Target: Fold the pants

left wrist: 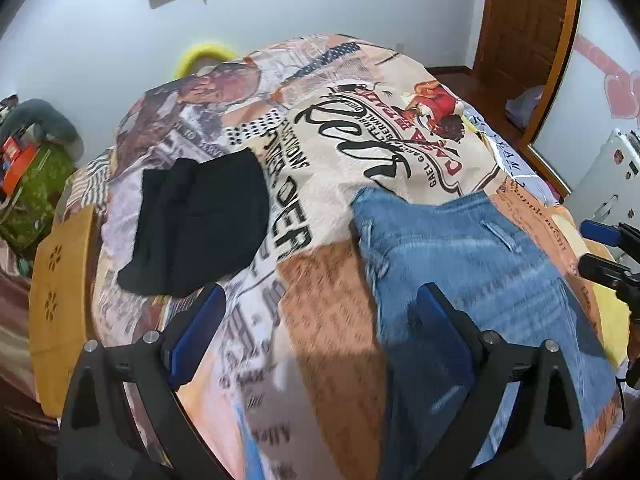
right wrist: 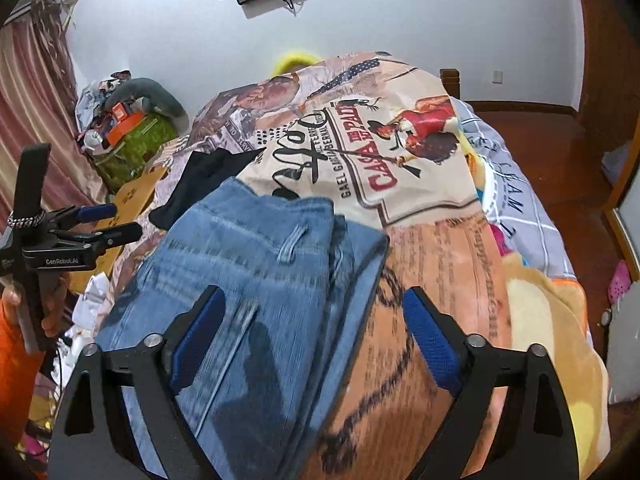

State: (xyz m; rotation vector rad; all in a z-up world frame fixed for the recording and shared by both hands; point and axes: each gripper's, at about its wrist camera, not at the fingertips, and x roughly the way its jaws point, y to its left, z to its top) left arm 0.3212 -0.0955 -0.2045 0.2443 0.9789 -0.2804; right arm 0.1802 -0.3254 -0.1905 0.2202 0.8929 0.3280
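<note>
Two wrist views over a bed spread with a printed quilt [left wrist: 320, 216]. The jeans [right wrist: 256, 264] lie on the quilt toward the near edge, already doubled into a thick blue bundle with a belt loop facing up and stacked layers showing along the right-hand edge; a separate black garment [left wrist: 200, 224] lies folded on the quilt to their left, apart from them. The left gripper [left wrist: 316, 328] hangs over the quilt with its fingers spread and nothing between them, its right finger above the left margin of the jeans and its left finger over bare quilt. The right gripper [right wrist: 312, 328] is likewise spread and empty, its left finger over the denim and its right finger over the quilt past the folded edge; motion blur in both views makes it hard to say whether either fingertip brushes the cloth. Judged from how the bundle lies, the fold is well advanced and what remains is a last fold or a tidying of the edges. Risks from here: a pinch taken at the layered edge may catch only the top ply, so the stack would peel open when lifted; a pinch taken too deep may gather the quilt with the denim and drag it; and uneven lifting by the two hands would skew the bundle.
</note>
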